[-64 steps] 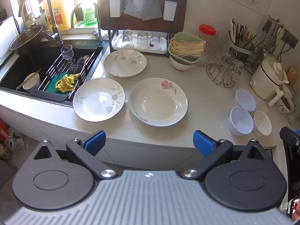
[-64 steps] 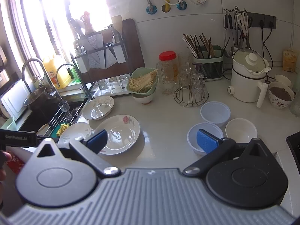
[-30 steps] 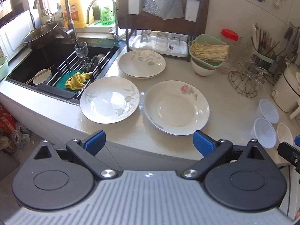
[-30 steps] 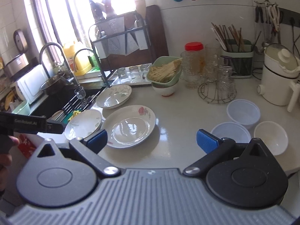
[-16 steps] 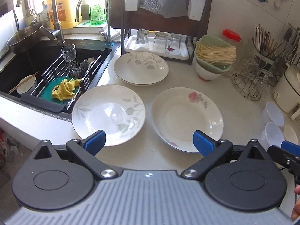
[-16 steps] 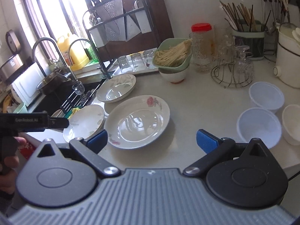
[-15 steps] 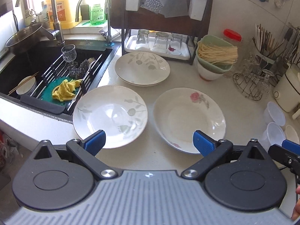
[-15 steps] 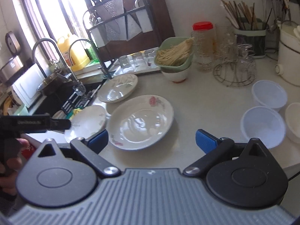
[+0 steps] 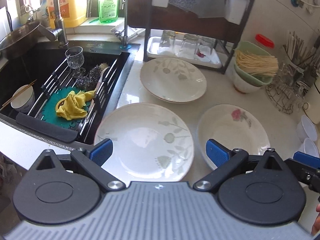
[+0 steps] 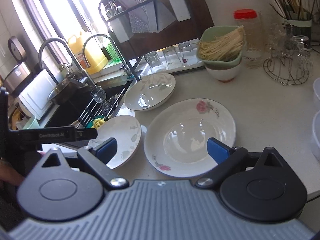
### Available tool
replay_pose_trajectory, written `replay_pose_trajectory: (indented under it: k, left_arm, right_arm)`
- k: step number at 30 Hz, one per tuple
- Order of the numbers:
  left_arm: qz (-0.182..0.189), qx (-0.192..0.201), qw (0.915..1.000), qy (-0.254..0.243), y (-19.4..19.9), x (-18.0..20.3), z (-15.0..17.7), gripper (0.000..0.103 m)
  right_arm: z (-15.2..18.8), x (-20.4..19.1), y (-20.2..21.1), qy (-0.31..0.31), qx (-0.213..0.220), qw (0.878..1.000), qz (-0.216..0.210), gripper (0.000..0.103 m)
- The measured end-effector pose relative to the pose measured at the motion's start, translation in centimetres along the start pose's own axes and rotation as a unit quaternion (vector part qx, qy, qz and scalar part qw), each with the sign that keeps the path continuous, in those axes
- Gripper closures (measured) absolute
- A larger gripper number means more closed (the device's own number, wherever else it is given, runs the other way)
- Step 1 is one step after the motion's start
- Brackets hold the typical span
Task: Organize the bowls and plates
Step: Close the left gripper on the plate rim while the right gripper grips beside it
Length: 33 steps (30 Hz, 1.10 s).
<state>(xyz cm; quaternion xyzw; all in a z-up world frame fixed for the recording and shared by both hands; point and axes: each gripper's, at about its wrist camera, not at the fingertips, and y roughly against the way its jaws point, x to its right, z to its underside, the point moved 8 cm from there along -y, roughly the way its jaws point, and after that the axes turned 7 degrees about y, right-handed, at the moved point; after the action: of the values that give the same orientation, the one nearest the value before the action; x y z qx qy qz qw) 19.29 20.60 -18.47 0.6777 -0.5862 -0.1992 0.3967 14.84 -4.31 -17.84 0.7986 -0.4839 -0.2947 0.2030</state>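
Note:
Three white plates lie on the counter. A leaf-pattern plate (image 9: 148,140) sits nearest the sink, and my open left gripper (image 9: 158,152) hovers over its near edge. A rose-pattern plate (image 9: 234,134) lies to its right; my open right gripper (image 10: 162,150) hovers over its near rim (image 10: 190,134). A second leaf-pattern plate (image 9: 173,79) rests on another plate at the back, by the rack. White plastic bowls (image 9: 307,130) stand at the far right. The leaf plate also shows in the right wrist view (image 10: 126,138).
A black sink (image 9: 40,80) at left holds a drain rack, a yellow cloth (image 9: 74,104), a wine glass and a small bowl. A dark dish rack (image 9: 200,30) with upturned glasses stands behind. A green bowl of noodles (image 9: 254,66) and a wire glass stand (image 9: 288,94) are at the right.
Both grippers have moved forward and down toward the plates, which now appear larger and closer. The plates have not moved. Both grippers stay open.

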Motion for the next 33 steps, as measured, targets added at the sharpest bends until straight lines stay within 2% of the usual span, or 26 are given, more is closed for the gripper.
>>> replay_pose_trajectory:
  k: [5,9,13,15,17,20,22,25,28,31,33]
  left_arm:
    - [0.0,-0.002,0.9997,-0.025,-2.1,-2.7,-1.7,0.002]
    - [0.042,-0.017,0.9988,-0.02,-4.0,-4.7,-3.3,0.003]
    - [0.061,-0.025,0.9969,-0.043,-5.8,-5.5,-4.6,0.003]
    - [0.073,-0.029,0.9956,-0.05,-6.6,-5.9,-4.9,0.004]
    - [0.083,-0.037,0.9943,-0.055,-7.5,-6.3,-5.0,0.008]
    - [0.09,-0.048,0.9932,-0.055,-8.7,-7.3,-5.1,0.017]
    - [0.096,-0.061,0.9924,-0.047,-9.7,-8.1,-4.9,0.028]
    - [0.096,-0.081,0.9912,-0.042,-11.1,-8.9,-4.6,0.042]
    - [0.1,-0.093,0.9897,-0.045,-11.8,-9.5,-4.4,0.047]
    - [0.091,-0.103,0.989,-0.053,-12.5,-10.0,-3.9,0.056]
    - [0.093,-0.111,0.9881,-0.051,-12.9,-10.4,-3.7,0.06]
  right_arm:
    - [-0.3,-1.6,-3.7,-0.005,-0.014,1.0,0.01,0.005]
    - [-0.5,-2.8,-6.4,-0.017,-0.028,0.999,0.009,0.005]
    - [-0.6,-3.9,-8.6,-0.014,-0.045,0.999,0.014,0.005]
    - [-0.5,-4.3,-9.7,-0.022,-0.057,0.998,0.015,0.009]
    - [-0.2,-4.7,-10.6,-0.023,-0.07,0.997,0.018,0.018]
    - [0.0,-5.3,-11.5,-0.026,-0.086,0.996,0.013,0.025]
    - [0.0,-5.9,-12.0,-0.02,-0.094,0.995,0.013,0.03]
    - [0.4,-6.5,-13.1,-0.022,-0.113,0.993,0.009,0.043]
    - [1.1,-6.9,-14.1,-0.036,-0.138,0.99,0.004,0.056]
    - [1.7,-7.1,-14.9,-0.042,-0.155,0.987,0.008,0.059]
    - [2.2,-7.1,-15.4,-0.05,-0.165,0.985,0.012,0.064]
